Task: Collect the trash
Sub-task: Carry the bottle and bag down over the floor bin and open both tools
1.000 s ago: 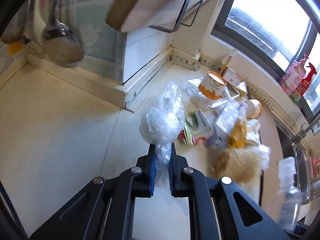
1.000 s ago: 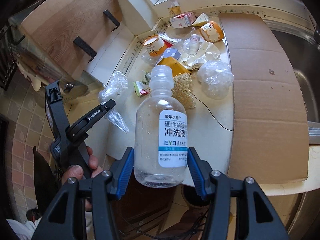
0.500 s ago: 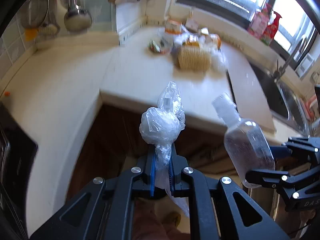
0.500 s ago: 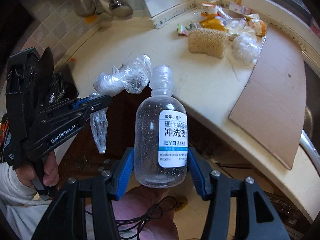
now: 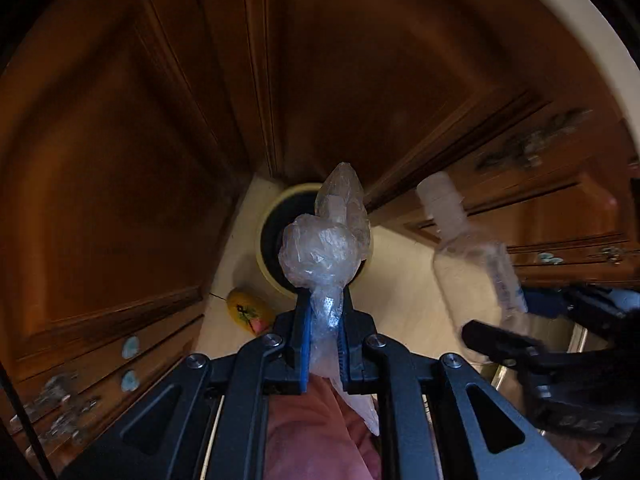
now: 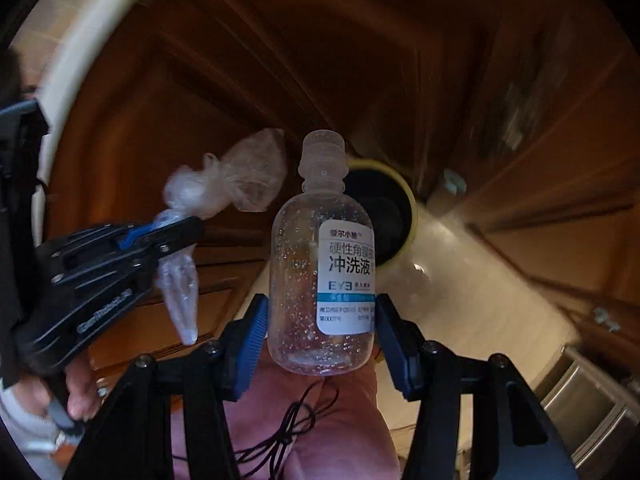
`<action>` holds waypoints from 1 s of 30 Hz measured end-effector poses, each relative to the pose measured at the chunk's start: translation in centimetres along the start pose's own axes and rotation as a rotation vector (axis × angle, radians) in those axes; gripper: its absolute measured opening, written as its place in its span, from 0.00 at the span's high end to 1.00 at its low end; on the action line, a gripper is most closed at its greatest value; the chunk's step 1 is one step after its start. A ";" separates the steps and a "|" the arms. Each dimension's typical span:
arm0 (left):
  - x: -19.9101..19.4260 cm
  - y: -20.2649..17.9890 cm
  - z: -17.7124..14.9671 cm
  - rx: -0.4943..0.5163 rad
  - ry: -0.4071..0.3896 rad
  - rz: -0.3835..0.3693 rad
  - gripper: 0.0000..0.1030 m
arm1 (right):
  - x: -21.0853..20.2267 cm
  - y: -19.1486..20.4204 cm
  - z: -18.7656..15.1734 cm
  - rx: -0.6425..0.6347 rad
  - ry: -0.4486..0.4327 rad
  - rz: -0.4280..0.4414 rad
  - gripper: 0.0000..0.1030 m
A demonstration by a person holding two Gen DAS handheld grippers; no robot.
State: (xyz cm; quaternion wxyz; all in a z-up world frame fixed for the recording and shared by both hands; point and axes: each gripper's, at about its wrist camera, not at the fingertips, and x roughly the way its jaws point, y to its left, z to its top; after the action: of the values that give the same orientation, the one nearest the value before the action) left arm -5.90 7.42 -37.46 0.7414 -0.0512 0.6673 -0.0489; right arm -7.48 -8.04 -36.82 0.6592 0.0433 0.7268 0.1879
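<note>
Disposal step: your left gripper (image 5: 322, 334) pinches a crumpled plastic bag (image 5: 320, 252), right gripper (image 6: 320, 330) clamps a clear rinse bottle (image 6: 322, 264), both above the yellow-rimmed bin (image 5: 266, 240). Next, centre and release.

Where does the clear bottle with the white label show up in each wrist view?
Left wrist view: the bottle is at the right, blurred, cap up, held by the right tongs.
Right wrist view: the bottle is at the centre, upright between the blue pads.
Shared landmark: the yellow-rimmed bin on the floor, behind the held things.
</note>
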 end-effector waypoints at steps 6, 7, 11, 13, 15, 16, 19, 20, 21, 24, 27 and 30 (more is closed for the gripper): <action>6.6 0.7 1.4 0.001 0.069 0.029 0.87 | 7.8 -1.5 1.4 0.069 0.106 -0.035 0.47; 7.1 0.9 2.1 -0.006 0.081 0.022 0.83 | 8.6 -1.5 2.0 0.069 0.113 -0.048 0.46; 9.2 2.5 3.1 -0.051 0.095 -0.005 0.41 | 10.2 -2.4 4.0 0.095 0.098 -0.085 0.46; 8.9 3.1 3.7 -0.073 0.078 0.010 0.24 | 10.2 -3.0 4.6 0.134 0.084 -0.078 0.46; 8.4 3.3 4.3 -0.082 0.052 0.035 0.22 | 9.9 -3.6 4.8 0.175 0.068 -0.057 0.41; 8.4 3.5 4.6 -0.080 0.042 0.039 0.22 | 9.7 -3.6 4.7 0.181 0.057 -0.055 0.39; 7.6 3.7 4.3 -0.076 0.025 0.062 0.22 | 8.7 -2.4 4.5 0.155 0.037 -0.062 0.38; 7.4 3.7 4.2 -0.077 0.021 0.068 0.22 | 8.6 -2.1 4.6 0.148 0.027 -0.056 0.38; 7.2 3.8 4.1 -0.081 0.020 0.071 0.22 | 8.0 -1.8 4.4 0.139 0.014 -0.050 0.38; 6.2 4.3 3.7 -0.094 0.008 0.063 0.22 | 7.3 -1.3 4.6 0.108 -0.011 -0.048 0.38; 5.5 4.5 3.0 -0.104 0.006 0.060 0.22 | 6.2 -0.9 4.1 0.083 -0.054 -0.050 0.38; 5.5 4.4 2.4 -0.101 0.007 0.063 0.22 | 6.0 -1.1 3.5 0.064 -0.066 -0.039 0.38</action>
State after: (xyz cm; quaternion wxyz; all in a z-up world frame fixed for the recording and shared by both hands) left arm -2.94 11.07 -43.21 0.7366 -0.0673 0.6729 0.0080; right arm -4.65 -6.44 -43.02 0.6845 0.0564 0.7112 0.1501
